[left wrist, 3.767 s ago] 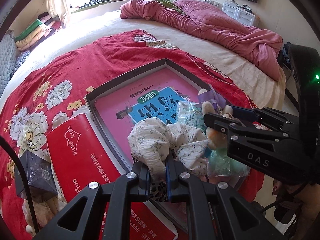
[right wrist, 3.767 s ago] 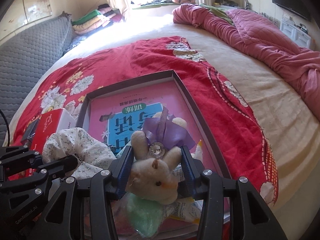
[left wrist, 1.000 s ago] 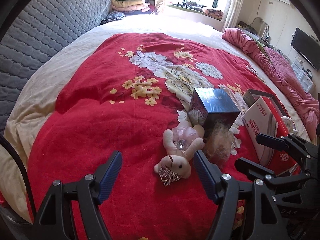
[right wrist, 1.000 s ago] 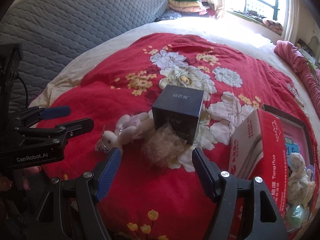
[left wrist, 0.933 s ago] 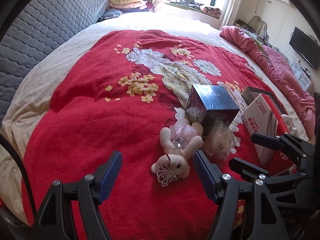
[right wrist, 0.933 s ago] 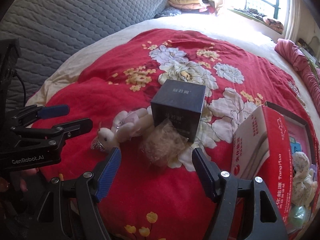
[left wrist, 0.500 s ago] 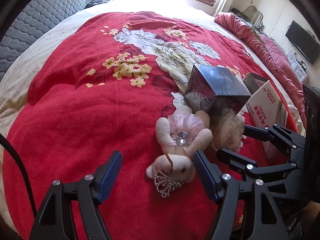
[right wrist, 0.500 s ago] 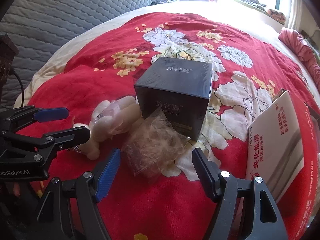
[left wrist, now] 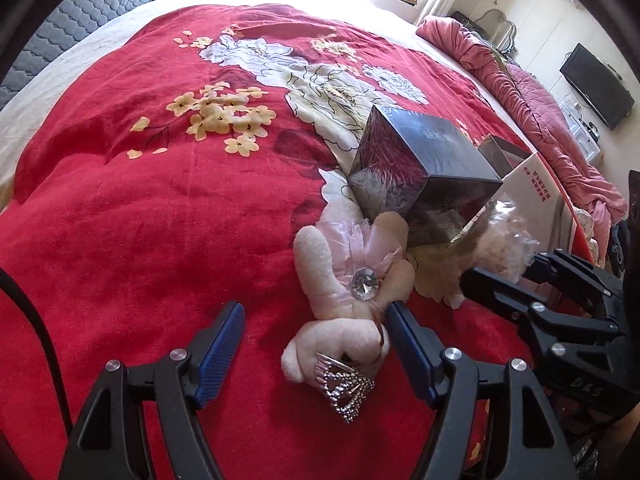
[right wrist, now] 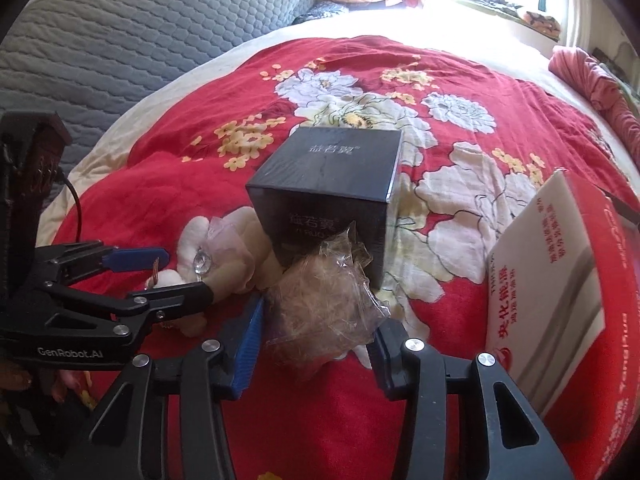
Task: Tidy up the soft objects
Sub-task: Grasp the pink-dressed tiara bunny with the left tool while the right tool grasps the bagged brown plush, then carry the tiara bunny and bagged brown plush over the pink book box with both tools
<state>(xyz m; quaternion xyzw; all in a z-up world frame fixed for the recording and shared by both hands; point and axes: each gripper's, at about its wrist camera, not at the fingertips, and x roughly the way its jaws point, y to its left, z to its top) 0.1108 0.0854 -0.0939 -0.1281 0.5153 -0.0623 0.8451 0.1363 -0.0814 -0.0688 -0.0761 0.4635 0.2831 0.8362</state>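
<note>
Left wrist view: the left hand-held gripper (left wrist: 312, 336) stands wide over a red floral blanket (left wrist: 140, 208) on the bed, its 2 blue pads either side of a cream plush bunny (left wrist: 344, 280). The bunny lies on the blanket with a pink frill, a clear gem on its chest and a small silver tiara (left wrist: 344, 390) at its head near the camera. The right pad sits just beside the bunny's arm; the left pad is well apart from it, so nothing is gripped.

Far and right of the bunny, touching it, stands a glossy black box (left wrist: 420, 172). A clear plastic bag of tan fluff (right wrist: 324, 308) leans against the near face of that box. In the right wrist view the right hand-held gripper (right wrist: 316, 340) straddles this bag, its jaws closing, with the bag between the pads; whether both pads already press on it I cannot tell. A red and white carton (right wrist: 560, 292) lies to the right.
</note>
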